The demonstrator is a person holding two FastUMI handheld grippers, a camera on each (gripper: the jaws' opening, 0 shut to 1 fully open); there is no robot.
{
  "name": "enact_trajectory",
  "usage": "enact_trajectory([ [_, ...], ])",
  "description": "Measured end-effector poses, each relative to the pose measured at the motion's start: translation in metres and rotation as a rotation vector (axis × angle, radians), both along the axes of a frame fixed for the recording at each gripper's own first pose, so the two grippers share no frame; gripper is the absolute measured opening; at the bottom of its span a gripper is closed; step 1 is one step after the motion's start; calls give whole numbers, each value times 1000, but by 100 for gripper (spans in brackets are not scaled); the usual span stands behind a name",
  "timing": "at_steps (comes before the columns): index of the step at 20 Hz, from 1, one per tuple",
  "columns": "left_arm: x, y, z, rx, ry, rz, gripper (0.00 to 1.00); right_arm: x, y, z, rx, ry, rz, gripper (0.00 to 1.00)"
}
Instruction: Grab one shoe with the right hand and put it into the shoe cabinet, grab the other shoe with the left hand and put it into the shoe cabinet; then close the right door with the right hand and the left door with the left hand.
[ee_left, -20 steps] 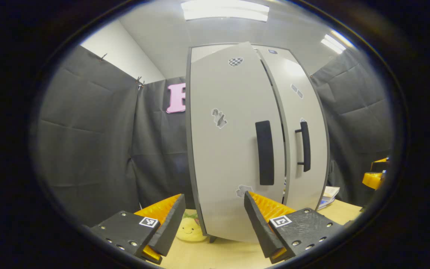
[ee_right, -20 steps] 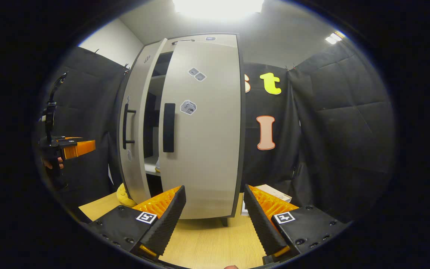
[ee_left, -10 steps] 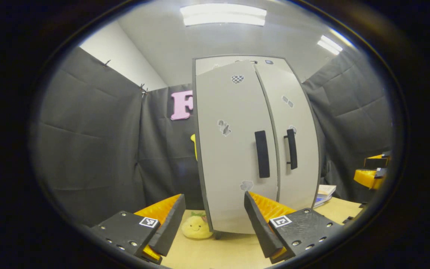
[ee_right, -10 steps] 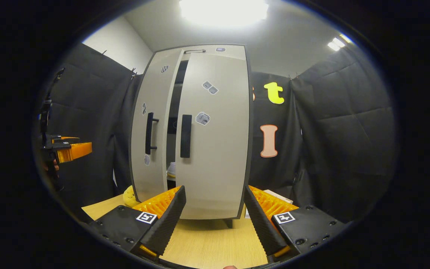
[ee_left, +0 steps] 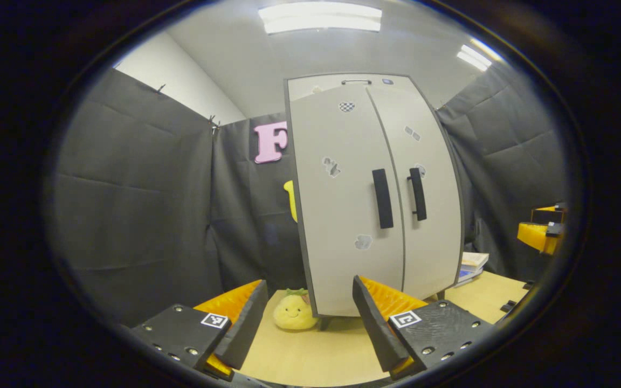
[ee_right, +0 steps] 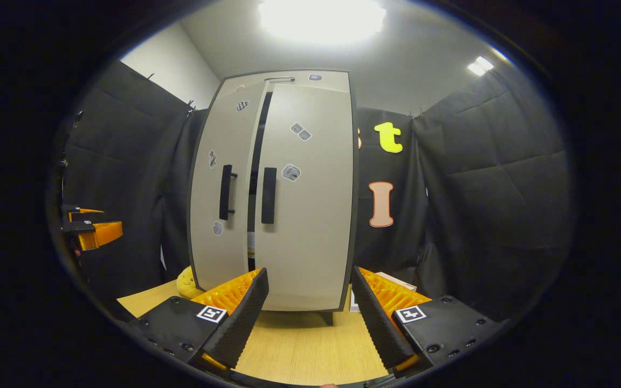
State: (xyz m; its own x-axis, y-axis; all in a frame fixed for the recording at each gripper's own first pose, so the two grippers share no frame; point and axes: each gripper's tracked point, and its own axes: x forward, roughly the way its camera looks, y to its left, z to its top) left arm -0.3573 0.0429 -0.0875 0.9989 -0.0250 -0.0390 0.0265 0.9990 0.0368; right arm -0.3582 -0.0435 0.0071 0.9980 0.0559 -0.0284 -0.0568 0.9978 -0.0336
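Two doors front a tall pale shoe cabinet point(ee_right: 278, 188) standing on a light wooden table point(ee_right: 299, 345). Seen from the right gripper view, the right door point(ee_right: 310, 205) sits almost flush, while the left door point(ee_right: 219, 199) leaves a narrow dark gap along the centre seam, so it looks not quite closed. From the left gripper view the same doors appear nearly shut. Neither shoe can be made out; they are presumably inside.

Well back from the cabinet, the right gripper point(ee_right: 310, 312) hangs with its fingers spread wide and nothing between them. Likewise the left gripper point(ee_left: 308, 318) has fingers spread apart, empty, facing the left door's black handle point(ee_left: 382, 198).

Likely risk: the left door may be left ajar if it gets no final push, or may rebound. A hard shove could rock the cabinet. Beside the cabinet's foot sits a yellow plush toy point(ee_left: 293, 313), and some books point(ee_left: 471, 265) lie on the other side
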Motion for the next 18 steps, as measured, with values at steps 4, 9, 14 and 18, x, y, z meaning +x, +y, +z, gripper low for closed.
enact_trajectory([
  [4,-11,8,-7,4,2,8,92,-5,7,-6,-10,6,-2,96],
  [9,-10,9,-12,21,8,15,92,-8,12,-1,-6,-9,-9,98],
  [14,-13,10,-14,24,10,20,91,-6,8,3,4,-19,-24,98],
  [18,-14,11,-15,21,12,29,92,-7,6,1,1,-14,-28,98],
])
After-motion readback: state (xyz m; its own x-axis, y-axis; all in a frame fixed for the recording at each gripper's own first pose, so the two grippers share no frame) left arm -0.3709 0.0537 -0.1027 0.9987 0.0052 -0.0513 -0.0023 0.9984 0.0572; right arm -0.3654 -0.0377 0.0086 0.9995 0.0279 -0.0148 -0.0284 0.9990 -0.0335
